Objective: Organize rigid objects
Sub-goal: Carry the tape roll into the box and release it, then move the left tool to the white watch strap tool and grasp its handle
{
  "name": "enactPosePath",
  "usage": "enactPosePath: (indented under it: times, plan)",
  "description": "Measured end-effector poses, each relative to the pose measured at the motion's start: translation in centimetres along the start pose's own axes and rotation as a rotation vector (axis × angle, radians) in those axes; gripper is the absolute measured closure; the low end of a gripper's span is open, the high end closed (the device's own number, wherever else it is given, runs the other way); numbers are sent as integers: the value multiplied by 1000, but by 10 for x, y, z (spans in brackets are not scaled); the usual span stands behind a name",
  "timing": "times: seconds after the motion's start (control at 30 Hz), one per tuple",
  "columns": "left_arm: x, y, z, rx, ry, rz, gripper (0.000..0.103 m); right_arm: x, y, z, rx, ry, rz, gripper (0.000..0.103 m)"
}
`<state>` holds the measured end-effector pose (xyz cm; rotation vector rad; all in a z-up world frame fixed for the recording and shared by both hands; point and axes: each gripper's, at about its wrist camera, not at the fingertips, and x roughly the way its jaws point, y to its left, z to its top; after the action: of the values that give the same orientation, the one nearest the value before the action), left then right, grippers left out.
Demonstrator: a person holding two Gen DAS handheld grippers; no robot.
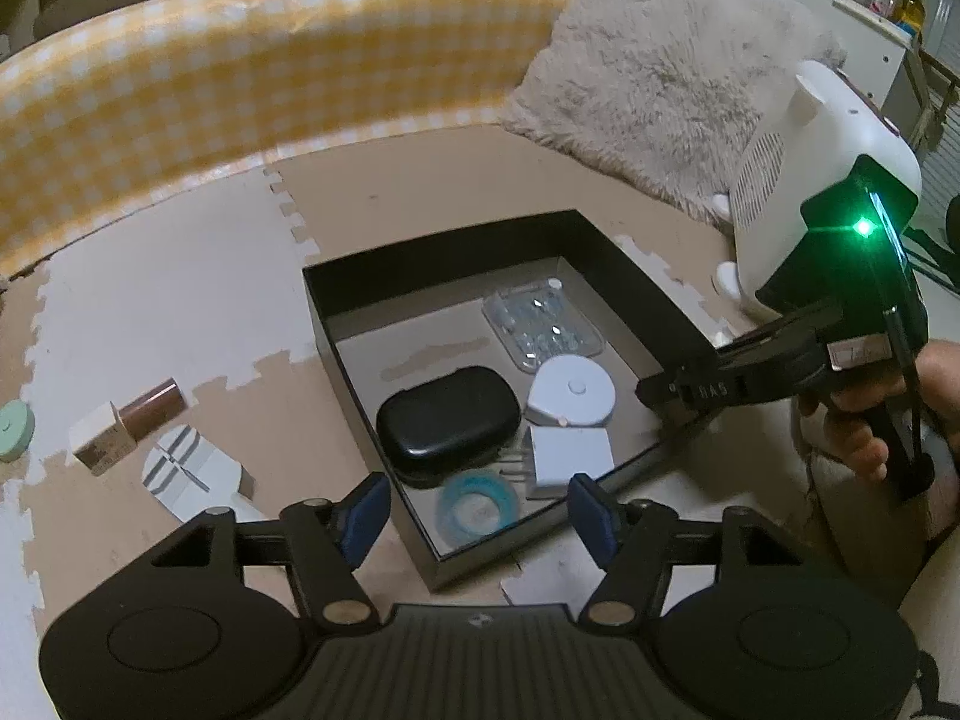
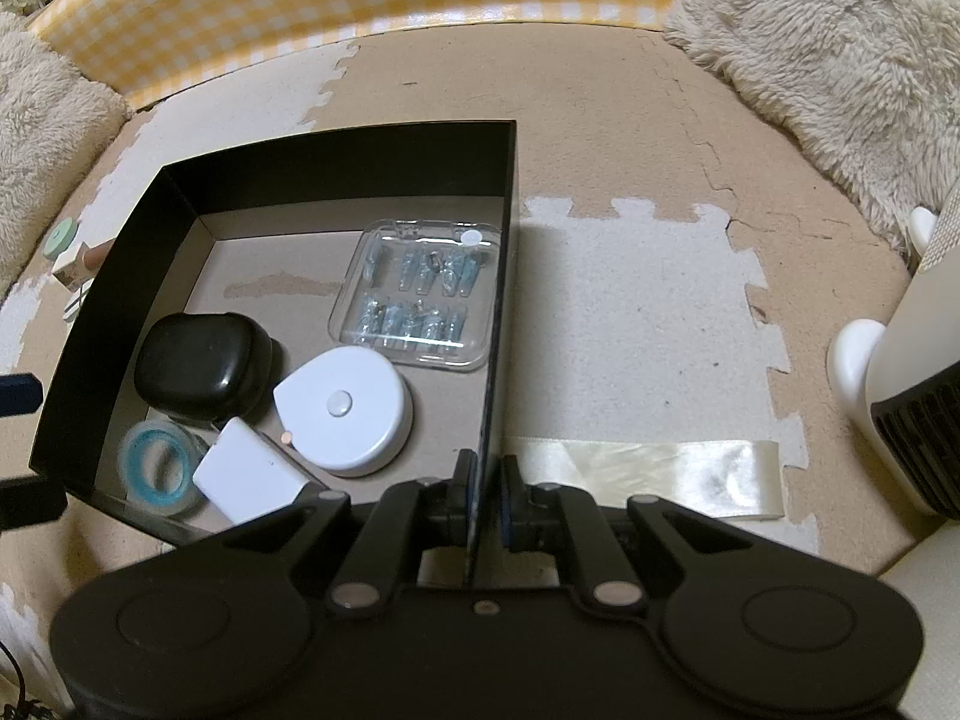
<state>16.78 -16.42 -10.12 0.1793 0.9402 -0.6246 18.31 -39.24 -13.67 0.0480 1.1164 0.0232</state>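
A black open box (image 1: 444,246) (image 2: 336,162) stands on the foam floor mat. It holds a black case (image 1: 447,417) (image 2: 198,369), a white round tape measure (image 1: 573,390) (image 2: 348,414), a white square plug (image 1: 570,453) (image 2: 246,471), a blue tape roll (image 1: 477,504) (image 2: 159,462) and a clear plastic case (image 1: 540,321) (image 2: 420,294). My left gripper (image 1: 480,507) hangs open over the box's near corner, above the tape roll, touching nothing. My right gripper (image 2: 486,480) (image 1: 660,396) is shut on the box's right wall.
Left of the box lie a small carton (image 1: 99,438), a brown tube (image 1: 153,405), a white striped piece (image 1: 192,471) and a green disc (image 1: 12,429). A white appliance (image 1: 822,180) (image 2: 900,372) and a fluffy pillow (image 1: 660,60) stand to the right. A cream ribbon (image 2: 660,468) lies beside the box.
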Motion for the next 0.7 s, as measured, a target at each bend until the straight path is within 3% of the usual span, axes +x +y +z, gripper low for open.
enactPosePath:
  times: [0.7]
  plan:
    - [-7, -5, 3, -2, -29, 3, 0, 0, 0, 0, 1, 0, 0, 94]
